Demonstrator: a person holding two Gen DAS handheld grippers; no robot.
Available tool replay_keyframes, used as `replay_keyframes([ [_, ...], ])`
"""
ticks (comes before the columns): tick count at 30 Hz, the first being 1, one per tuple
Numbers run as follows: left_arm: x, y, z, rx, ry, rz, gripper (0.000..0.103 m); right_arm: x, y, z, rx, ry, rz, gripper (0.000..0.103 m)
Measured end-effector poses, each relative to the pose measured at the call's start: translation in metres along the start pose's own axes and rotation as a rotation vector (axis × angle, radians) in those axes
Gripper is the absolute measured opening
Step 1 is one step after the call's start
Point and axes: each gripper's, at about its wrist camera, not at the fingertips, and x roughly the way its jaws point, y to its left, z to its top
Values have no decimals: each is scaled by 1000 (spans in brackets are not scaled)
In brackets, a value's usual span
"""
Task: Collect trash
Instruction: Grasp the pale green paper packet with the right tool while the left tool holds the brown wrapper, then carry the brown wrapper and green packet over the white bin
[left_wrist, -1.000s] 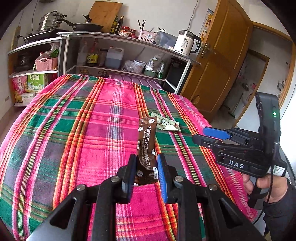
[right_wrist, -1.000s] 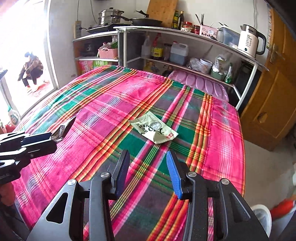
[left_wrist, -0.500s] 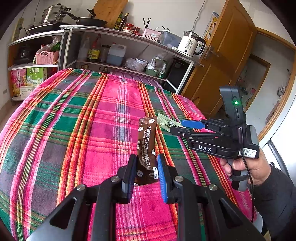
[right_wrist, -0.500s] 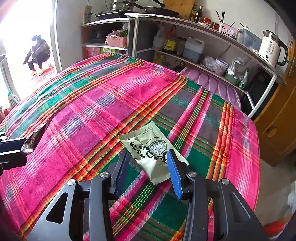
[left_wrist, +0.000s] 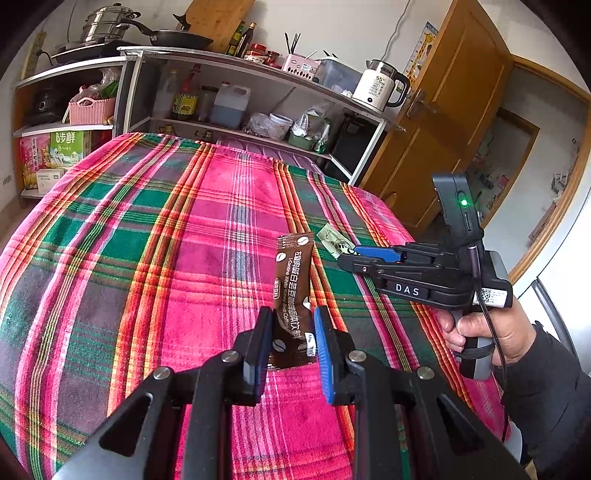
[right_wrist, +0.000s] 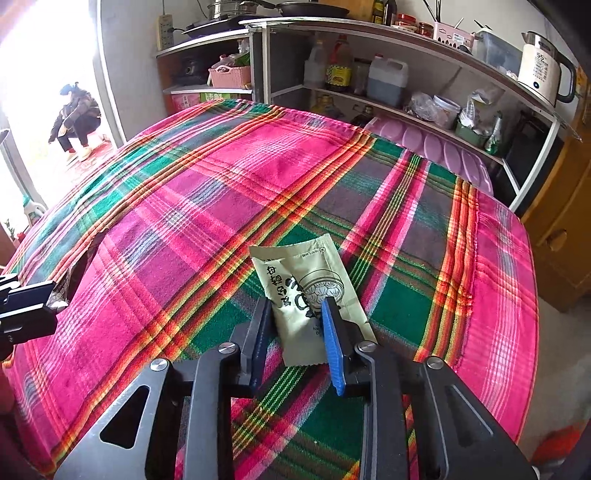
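My left gripper (left_wrist: 291, 332) is shut on a brown coffee sachet (left_wrist: 293, 273), which stands up above the plaid tablecloth (left_wrist: 147, 258). A pale green snack packet (right_wrist: 299, 266) lies on the cloth near the table's right side. My right gripper (right_wrist: 295, 314) is down on it and its jaws are closing, with the packet's near half between the pads, which press its edges. In the left wrist view the right gripper (left_wrist: 345, 254) reaches in from the right, held by a hand (left_wrist: 480, 332), and hides most of the green packet (left_wrist: 330, 236).
Behind the table stands a metal shelf unit (left_wrist: 258, 70) with bottles, a pan and a white kettle (left_wrist: 380, 88). A wooden door (left_wrist: 454, 122) is at the right. A person (right_wrist: 75, 118) crouches outside the bright doorway at the left.
My right gripper moved forward and down over the green packet, and its jaws closed onto it. The left gripper kept still with the brown sachet.
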Motion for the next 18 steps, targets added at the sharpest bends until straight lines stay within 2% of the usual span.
replay_keyframes([
  [9,-2,-10,-2,20,4,12,24,-32,5,-25,93,-31,24,19],
  [18,-8,-36,-7,56,11,8,24,-92,9,-70,193,-100,17,18],
])
